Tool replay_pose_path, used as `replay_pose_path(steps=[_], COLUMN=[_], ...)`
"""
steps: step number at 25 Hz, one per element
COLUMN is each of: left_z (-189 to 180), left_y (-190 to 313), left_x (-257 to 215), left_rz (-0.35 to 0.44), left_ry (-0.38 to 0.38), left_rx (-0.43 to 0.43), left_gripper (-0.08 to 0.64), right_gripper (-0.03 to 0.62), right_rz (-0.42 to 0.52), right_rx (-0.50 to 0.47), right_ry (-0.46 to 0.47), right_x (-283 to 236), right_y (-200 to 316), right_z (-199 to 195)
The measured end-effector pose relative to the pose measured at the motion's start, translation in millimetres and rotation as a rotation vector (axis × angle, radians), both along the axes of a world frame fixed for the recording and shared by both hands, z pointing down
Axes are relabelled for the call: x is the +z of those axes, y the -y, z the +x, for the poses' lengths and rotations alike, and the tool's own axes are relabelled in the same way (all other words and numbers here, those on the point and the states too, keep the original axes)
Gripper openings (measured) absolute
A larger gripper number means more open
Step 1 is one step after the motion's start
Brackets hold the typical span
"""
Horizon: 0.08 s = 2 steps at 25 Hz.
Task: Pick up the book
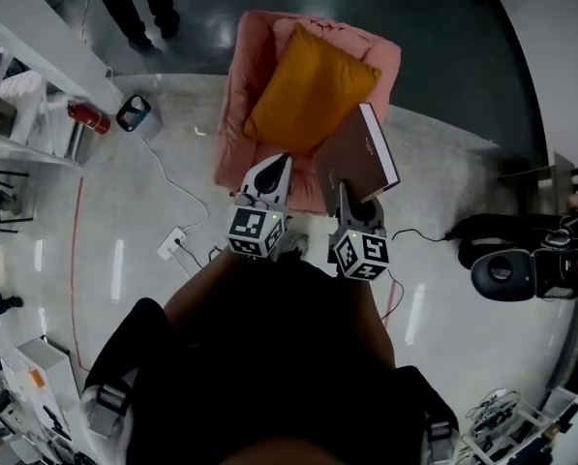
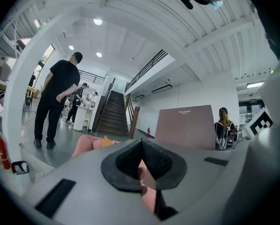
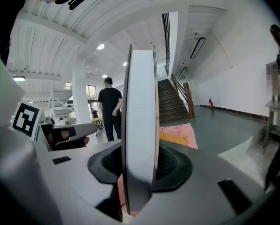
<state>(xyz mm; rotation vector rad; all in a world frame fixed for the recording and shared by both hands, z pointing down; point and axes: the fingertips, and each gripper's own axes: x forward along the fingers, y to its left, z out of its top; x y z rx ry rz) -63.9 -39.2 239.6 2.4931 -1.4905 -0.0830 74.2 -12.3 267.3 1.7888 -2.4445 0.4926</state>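
The book, with a mauve-brown cover and white page edges, hangs in the air in front of the pink armchair. My right gripper is shut on its lower edge. In the right gripper view the book stands edge-on, clamped between the black pads. In the left gripper view its cover faces the camera on the right. My left gripper hovers beside the book, to its left, and its pads meet with nothing between them. An orange cushion lies on the armchair.
A red fire extinguisher and white shelving are at the left. A power strip with a white cable lies on the floor. A black bag sits at the right. A person in black stands beyond the armchair, near a staircase.
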Motion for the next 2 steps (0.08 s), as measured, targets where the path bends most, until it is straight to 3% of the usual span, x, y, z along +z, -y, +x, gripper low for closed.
replay_pose_path(steps=[2], left_z=[-0.8], left_y=[1.4], left_x=[0.0], left_rz=[0.000], left_ry=[-0.001], left_rx=[-0.001], left_gripper=[0.003], right_gripper=[0.138], right_rz=[0.001], right_rx=[0.000], right_ry=[0.001], right_x=[-0.3], right_y=[1.8], right_z=[-0.5])
